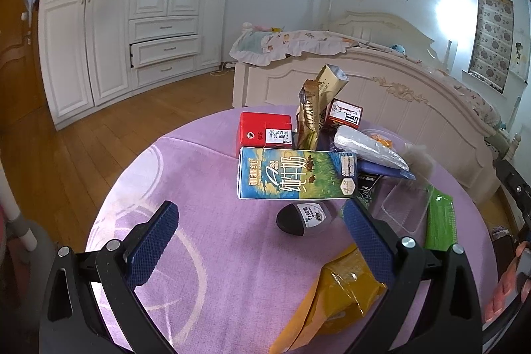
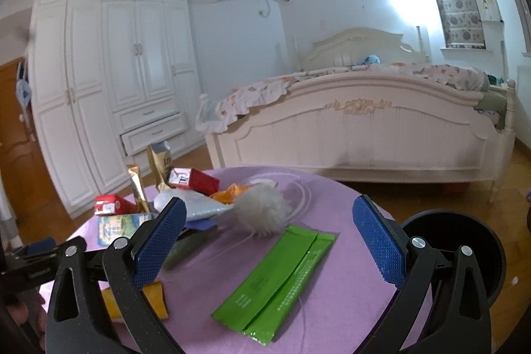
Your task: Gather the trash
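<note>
A yellow snack bag (image 1: 338,294) lies nearest the lens at the front edge of a round worktop (image 1: 205,254) draped in purple cloth, partly under the right finger of the left claw (image 1: 262,241), whose blue-padded fingers stand spread wide and hold nothing. Just beyond them a small dark bottle (image 1: 300,218) lies on its side, touching or nearly touching a blue-and-green milk carton (image 1: 295,173) that is also on its side. Behind the carton sit a red box (image 1: 264,128), upright gold wrappers (image 1: 315,111), a red-and-white box (image 1: 343,113) and a silvery pouch (image 1: 368,146); a clear plastic tray (image 1: 406,204) lies to the right. In the right wrist view, the right claw (image 2: 268,241) is likewise spread and empty, hovering over a flat green packet (image 2: 275,281) that lies between its fingers, with a grey fluffy ball (image 2: 262,209) just beyond. A dark round bin (image 2: 464,241) stands beside the worktop at right. A white wardrobe (image 2: 109,82) and a cream bed (image 2: 358,128) fill the background.
</note>
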`<state>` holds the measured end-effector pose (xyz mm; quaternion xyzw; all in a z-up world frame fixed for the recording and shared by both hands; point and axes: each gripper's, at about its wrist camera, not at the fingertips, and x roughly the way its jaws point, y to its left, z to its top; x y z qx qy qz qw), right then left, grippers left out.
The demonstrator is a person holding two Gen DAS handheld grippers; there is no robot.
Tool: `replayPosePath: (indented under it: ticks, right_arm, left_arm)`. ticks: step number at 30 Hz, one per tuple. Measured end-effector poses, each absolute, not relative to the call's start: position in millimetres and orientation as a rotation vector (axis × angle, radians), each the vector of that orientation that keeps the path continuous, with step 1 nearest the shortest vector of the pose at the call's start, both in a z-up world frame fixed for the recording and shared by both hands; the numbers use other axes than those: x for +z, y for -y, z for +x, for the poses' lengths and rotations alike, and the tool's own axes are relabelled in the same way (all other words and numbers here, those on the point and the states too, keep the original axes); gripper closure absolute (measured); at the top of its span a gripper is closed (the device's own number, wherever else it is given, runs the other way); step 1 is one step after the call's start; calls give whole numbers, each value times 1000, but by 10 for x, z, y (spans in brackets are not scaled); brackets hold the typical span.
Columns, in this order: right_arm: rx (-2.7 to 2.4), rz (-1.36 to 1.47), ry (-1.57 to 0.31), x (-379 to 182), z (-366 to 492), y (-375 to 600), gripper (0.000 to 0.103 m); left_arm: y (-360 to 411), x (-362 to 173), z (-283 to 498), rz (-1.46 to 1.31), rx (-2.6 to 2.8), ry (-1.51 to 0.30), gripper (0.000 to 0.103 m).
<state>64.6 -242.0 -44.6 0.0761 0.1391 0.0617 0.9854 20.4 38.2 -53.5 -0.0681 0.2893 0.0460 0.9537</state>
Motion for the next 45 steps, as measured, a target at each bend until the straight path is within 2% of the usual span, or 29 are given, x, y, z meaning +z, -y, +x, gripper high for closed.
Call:
replayPosePath:
  ticks: [34, 42, 45]
  right_arm:
    - [130, 139, -263, -482, 646, 2402, 4]
    - [156, 140, -242, -470, 640, 2374, 4]
    - [193, 157, -172, -432, 540, 2400, 4]
  left_arm:
    - [-393, -527, 199, -139, 99, -587, 5]
    - [-393, -526, 200, -139, 99, -586, 5]
    - [-403, -521, 194, -146, 95, -584, 5]
